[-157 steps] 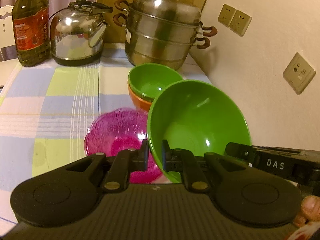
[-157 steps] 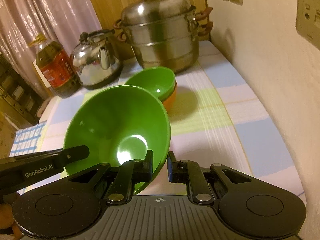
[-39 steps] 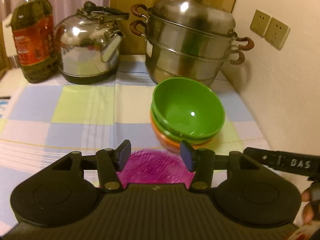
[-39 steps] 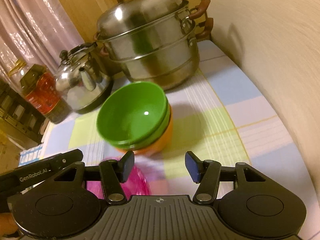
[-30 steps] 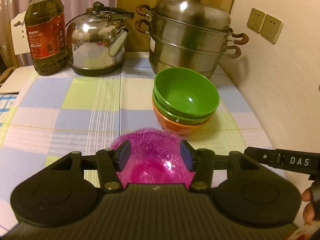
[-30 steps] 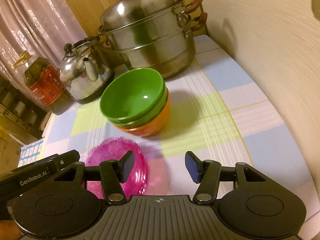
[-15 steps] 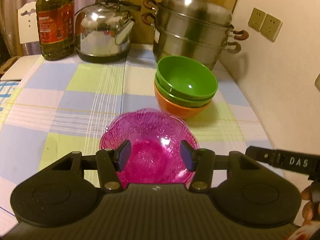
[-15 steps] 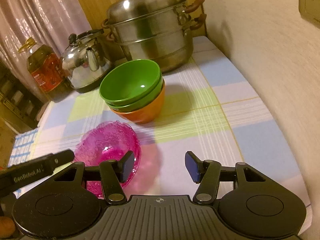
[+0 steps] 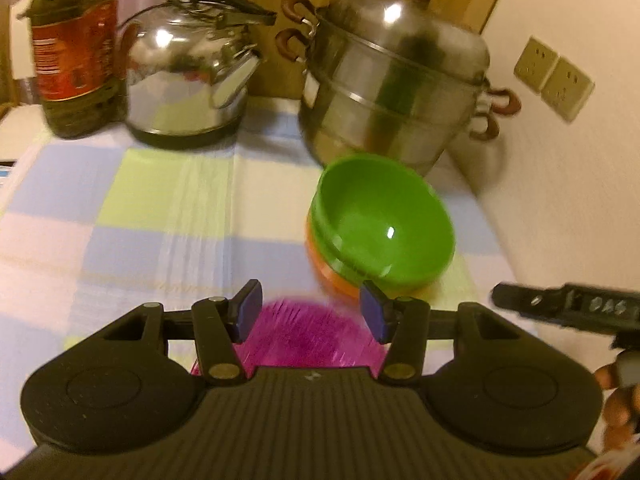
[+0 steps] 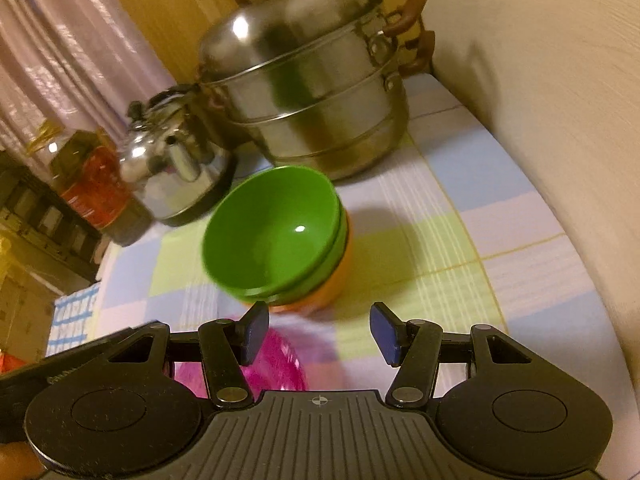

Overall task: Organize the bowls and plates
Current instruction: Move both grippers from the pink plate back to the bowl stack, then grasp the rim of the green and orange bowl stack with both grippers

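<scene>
Two green bowls sit nested in an orange bowl on the checked cloth in front of the steamer pot; the stack also shows in the right wrist view. A clear pink bowl lies just before my left gripper, which is open and empty above its near part. In the right wrist view the pink bowl lies low left, partly hidden by my right gripper, which is open and empty just short of the stack. The frames are blurred by motion.
A steel steamer pot stands at the back by the wall, a steel kettle to its left, an oil bottle further left. The wall with sockets bounds the right side. The checked tablecloth covers the table.
Both grippers have moved forward and lower toward the bowls since half a second ago. The pink bowl now sits closer under them, and both stay open.
</scene>
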The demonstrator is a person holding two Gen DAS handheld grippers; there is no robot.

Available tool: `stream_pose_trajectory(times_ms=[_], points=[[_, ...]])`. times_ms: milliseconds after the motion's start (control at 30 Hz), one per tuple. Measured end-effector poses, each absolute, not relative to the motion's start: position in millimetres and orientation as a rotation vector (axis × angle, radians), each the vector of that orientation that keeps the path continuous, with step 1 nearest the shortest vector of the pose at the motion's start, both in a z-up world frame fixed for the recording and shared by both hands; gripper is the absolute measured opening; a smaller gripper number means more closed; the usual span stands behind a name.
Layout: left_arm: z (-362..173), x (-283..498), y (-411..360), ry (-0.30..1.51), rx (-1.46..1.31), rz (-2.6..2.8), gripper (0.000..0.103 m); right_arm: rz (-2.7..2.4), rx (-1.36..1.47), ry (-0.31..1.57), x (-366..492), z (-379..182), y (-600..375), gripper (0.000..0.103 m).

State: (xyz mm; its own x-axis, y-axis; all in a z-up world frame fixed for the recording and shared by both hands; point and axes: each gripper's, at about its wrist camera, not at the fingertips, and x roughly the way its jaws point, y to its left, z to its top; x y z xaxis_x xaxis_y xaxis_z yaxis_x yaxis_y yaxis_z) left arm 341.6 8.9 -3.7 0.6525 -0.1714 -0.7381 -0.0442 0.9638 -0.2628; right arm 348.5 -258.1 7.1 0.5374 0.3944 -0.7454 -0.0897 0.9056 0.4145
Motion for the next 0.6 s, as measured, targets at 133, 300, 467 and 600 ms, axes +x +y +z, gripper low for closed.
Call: stream_pose_trajectory(times_ms=[133,300,467,600], points=[[-8.6,379.1,10.9,0.854,-0.290,-0.121,0.050,0.280,0.312,0.973,383.7,2.6,-247.9,0.056],[-26.3,417.7,12.4,0.907,-0.316,-0.126,0.047,0.289,0.330,1.037,423.6,-16.5,-239.0,0.056],[-45.3,443.1,13.2,0.969,-0.359,-0.146,0.040,0.281,0.333,1.083,447.7,-36.4,-233.1,0.056],[-61.2,456.5,10.3,1.015,-0.358,-0.150,0.037,0.276,0.357,1.127,459.0,-52.5,-233.0,0.056]])
